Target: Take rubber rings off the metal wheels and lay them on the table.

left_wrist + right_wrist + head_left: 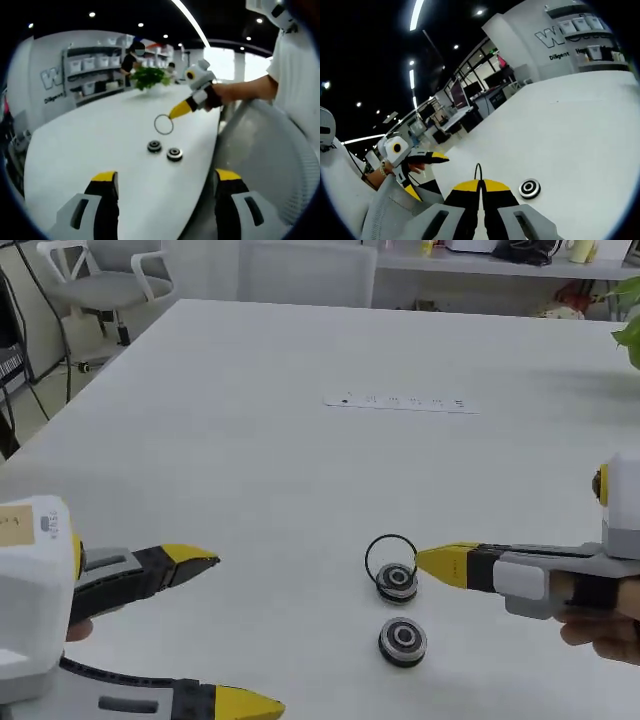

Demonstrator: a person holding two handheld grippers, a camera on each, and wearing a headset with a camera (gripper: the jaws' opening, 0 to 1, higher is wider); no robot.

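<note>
Pinching a thin black rubber ring (368, 556) between its closed yellow tips, the right gripper (420, 560) holds it upright as an open, round loop, slim as a wire. In the left gripper view the ring hangs clear above the white table (300, 470), near the two metal wheels but touching neither. The farther wheel (398, 580) sits just below the ring, the nearer wheel (403, 639) just beside it; each lies flat, a bright metal hub inside a dark outer band. The left gripper (245, 632) hovers well apart to the left, its jaws spread wide and holding nothing
</note>
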